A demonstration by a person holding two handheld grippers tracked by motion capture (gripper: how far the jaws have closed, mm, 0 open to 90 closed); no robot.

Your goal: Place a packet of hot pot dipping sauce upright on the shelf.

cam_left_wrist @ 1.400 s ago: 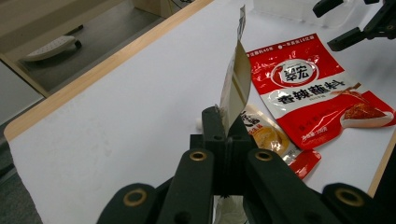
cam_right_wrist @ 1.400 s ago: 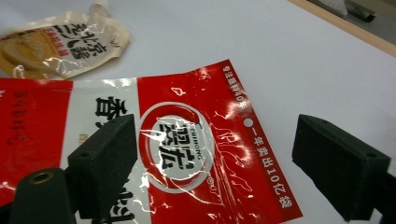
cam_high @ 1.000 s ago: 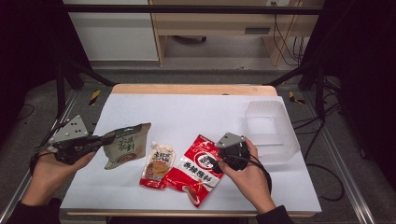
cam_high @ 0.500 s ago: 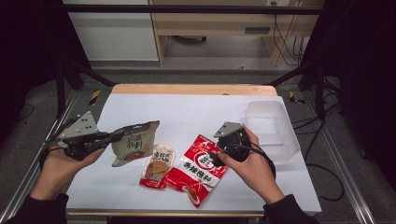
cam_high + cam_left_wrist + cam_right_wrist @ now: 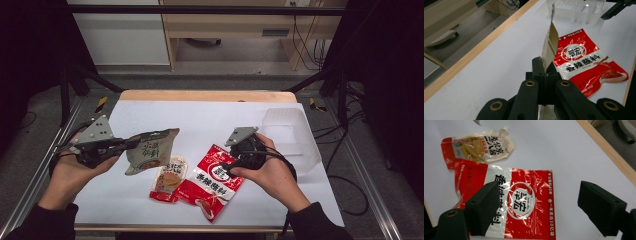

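My left gripper [image 5: 129,144] [image 5: 545,75] is shut on one edge of a grey-brown snack packet [image 5: 150,150] [image 5: 550,42] and holds it clear of the white table [image 5: 200,115]. A large red packet [image 5: 212,182] [image 5: 524,202] [image 5: 584,60] lies flat at the front middle. A small orange sauce pouch [image 5: 167,177] [image 5: 479,147] lies against its left side. My right gripper [image 5: 223,167] [image 5: 541,205] hovers open just above the red packet. Its jaws have just been closing a little, with nothing between them.
A clear plastic container [image 5: 292,132] [image 5: 576,8] stands at the table's right side, behind the right hand. The table's wooden far edge [image 5: 205,95] runs along the back. Bare white tabletop lies behind the packets.
The left gripper has carried the grey-brown packet up and to the right, toward the middle. The right gripper has risen off the red packet, which stays flat on the table.
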